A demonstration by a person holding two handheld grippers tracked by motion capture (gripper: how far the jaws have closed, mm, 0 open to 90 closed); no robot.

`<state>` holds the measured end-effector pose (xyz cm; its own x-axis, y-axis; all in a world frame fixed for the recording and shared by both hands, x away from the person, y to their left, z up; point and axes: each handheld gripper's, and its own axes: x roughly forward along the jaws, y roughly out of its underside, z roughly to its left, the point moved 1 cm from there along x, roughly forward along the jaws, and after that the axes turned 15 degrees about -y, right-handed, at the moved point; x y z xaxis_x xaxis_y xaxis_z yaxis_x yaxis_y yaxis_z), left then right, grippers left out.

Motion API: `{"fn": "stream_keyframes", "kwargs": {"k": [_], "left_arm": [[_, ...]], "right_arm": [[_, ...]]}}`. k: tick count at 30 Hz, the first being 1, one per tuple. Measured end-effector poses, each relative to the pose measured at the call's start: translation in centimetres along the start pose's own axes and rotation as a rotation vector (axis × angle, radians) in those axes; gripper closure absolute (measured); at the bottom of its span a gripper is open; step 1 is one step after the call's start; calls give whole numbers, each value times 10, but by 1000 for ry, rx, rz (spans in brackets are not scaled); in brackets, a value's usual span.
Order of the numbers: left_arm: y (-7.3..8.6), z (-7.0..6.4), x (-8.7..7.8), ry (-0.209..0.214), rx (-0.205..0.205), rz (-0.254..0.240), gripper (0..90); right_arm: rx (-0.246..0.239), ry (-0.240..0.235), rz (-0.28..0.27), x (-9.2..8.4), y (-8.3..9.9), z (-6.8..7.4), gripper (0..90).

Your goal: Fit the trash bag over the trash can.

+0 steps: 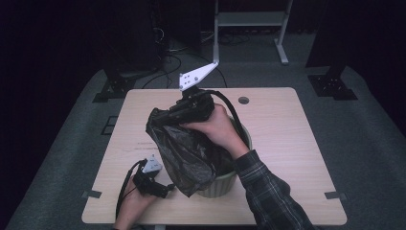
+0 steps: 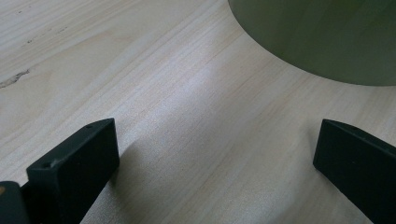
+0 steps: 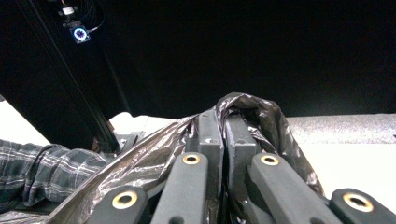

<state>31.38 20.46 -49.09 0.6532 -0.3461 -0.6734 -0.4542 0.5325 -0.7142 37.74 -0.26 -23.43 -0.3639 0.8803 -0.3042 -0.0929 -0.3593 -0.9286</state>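
Observation:
A black plastic bag (image 1: 184, 155) hangs half in, half out of a pale green bin (image 1: 225, 184) on the wooden table (image 1: 282, 139). My right gripper (image 1: 178, 111) is raised over the bin, shut on the bag's bunched rim. In the right gripper view the jaws (image 3: 224, 122) pinch the glossy bag (image 3: 261, 112), which drapes over them. My left gripper (image 1: 167, 189) rests low on the table at the front left, beside the bin. In the left gripper view it (image 2: 215, 149) is open over bare wood, and the bin's wall (image 2: 327, 37) curves past just ahead.
A round cable hole (image 1: 243, 100) sits near the table's far edge. A white frame (image 1: 249, 19) and dark stand feet (image 1: 332, 86) are on the grey floor behind. A plaid sleeve (image 3: 42, 168) reaches in from the front right.

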Motion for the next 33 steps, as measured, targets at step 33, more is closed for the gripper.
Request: {"fn": "stream_keyframes", "kwargs": {"k": [33], "left_arm": [[0, 0, 0, 0, 1, 0, 0]], "right_arm": [[132, 186, 113, -87, 93, 46, 659]]}}
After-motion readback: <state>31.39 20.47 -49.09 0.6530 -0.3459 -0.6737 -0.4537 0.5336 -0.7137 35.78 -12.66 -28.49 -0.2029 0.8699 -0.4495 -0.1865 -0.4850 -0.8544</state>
